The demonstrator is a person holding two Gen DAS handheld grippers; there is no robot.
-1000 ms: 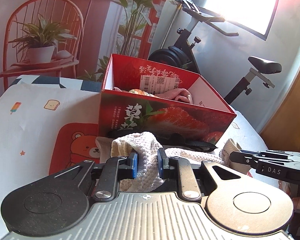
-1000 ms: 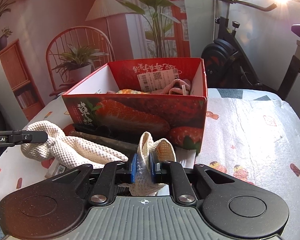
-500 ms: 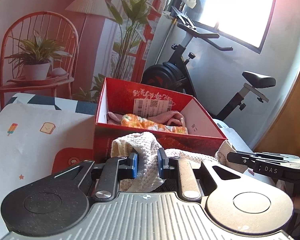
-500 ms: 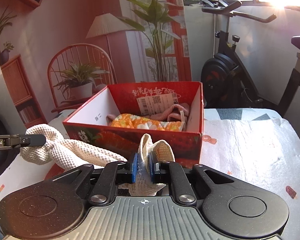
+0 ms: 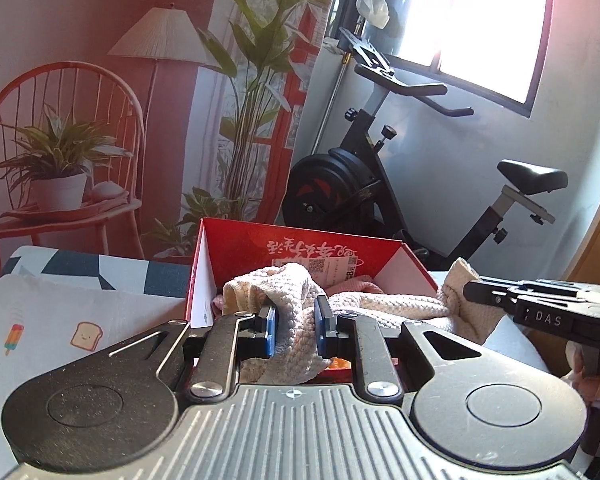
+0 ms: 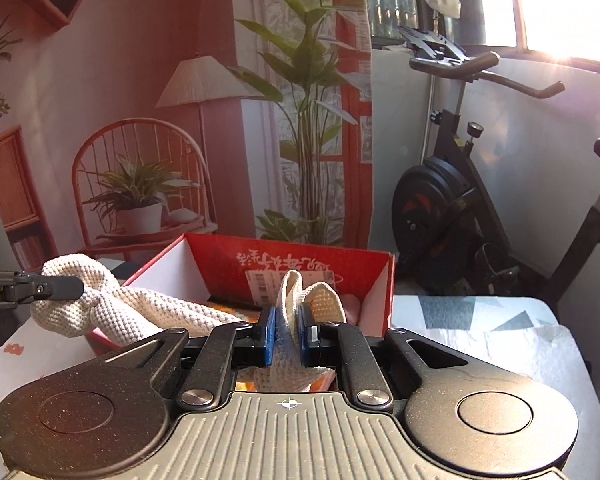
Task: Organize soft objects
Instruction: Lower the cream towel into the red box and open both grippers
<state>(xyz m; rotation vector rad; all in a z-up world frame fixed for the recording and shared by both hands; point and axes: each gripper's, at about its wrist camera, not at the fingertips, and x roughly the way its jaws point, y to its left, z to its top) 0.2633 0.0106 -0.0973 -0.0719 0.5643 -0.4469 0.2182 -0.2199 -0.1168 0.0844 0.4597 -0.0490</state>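
Note:
A cream knitted cloth [image 5: 384, 306] hangs stretched between my two grippers, above the open red strawberry box [image 5: 236, 246]. My left gripper [image 5: 296, 328] is shut on one end of the cloth. My right gripper [image 6: 287, 330] is shut on the other end [image 6: 296, 292], and it also shows at the right of the left wrist view [image 5: 470, 290]. The left gripper shows at the left of the right wrist view [image 6: 76, 286]. The red box [image 6: 220, 258] holds a pink cloth [image 5: 360, 282] and an orange patterned cloth, mostly hidden.
The box stands on a bed with a white cartoon-print cover [image 5: 60, 320]. An exercise bike [image 5: 360, 184] stands behind the bed at the right. A red chair with a potted plant [image 5: 60, 176] and a floor lamp [image 5: 160, 36] stand behind at the left.
Both grippers have lifted the cream cloth from in front of the box up to above its open top. Both stayed shut on it.

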